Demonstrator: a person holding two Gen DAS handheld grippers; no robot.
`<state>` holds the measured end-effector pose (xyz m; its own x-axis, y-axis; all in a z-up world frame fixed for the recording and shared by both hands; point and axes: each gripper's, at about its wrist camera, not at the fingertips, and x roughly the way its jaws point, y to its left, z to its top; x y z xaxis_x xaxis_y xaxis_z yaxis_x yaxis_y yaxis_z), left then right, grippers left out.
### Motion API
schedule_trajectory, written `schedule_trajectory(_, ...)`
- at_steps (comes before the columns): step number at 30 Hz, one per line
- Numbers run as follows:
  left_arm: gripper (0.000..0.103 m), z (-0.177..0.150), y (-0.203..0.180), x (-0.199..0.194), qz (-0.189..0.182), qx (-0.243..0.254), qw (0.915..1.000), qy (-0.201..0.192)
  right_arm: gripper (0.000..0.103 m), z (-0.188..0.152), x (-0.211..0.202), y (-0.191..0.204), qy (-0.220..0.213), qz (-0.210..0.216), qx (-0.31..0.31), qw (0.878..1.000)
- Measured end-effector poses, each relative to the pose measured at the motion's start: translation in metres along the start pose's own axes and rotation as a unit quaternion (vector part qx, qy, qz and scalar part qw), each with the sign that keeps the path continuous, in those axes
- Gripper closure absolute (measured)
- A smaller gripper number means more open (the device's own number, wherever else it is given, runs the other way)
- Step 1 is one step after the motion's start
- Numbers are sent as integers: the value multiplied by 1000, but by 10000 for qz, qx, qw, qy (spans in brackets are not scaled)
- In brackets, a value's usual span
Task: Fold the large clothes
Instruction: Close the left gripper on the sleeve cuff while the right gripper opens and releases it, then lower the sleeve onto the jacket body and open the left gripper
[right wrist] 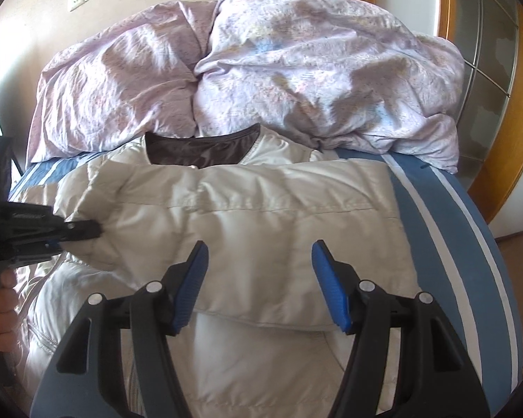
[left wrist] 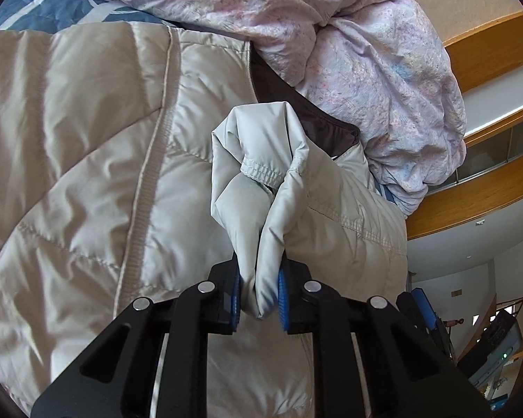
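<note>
A bed covered with a blue sheet with white stripes filled both views. At its far end was heaped a crumpled pale lilac duvet with a faint printed pattern, touching the collar end of the garment. Spread across the sheet in front of the duvet lay the pale grey quilted puffer jacket, its dark brown lining showing at the neck opening. One grey sleeve was folded sideways across the chest, reaching from the jacket's right edge to the left.

The left tool was clamped on the bunched end of that sleeve, its blue pads pressing the fabric from both sides, with the elasticated cuff puckered just beyond the tips. In the right wrist view this tool came in from the left edge, gripped by a person's hand.

The right tool hung over the middle of the jacket with its jaws standing well apart, nothing between the blue pads, clear of the fabric below.
</note>
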<state>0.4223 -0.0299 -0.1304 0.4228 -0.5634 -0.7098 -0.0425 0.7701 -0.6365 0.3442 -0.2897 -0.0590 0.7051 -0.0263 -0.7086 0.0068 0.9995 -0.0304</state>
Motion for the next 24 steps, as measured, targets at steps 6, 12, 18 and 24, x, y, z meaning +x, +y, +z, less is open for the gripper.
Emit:
schedule_trajectory(6,87,1,9,-4,125,-12,9999,-54,41,2,7,-10,101,-190,182,9996)
schedule_trajectory(12,79,0,14,-1,224,-52,9997,-15,41,3,17,-28,279,-309,525,9978)
schedule_trajectory(18,58,6,9,-27,533,5,9975,-469,41,8,19,-40,268,-426,607,9969)
schedule_trajectory(24,52,3,-29,-51,799,654,9876,-1182,41,15,26,-44,276,-554,644,9960)
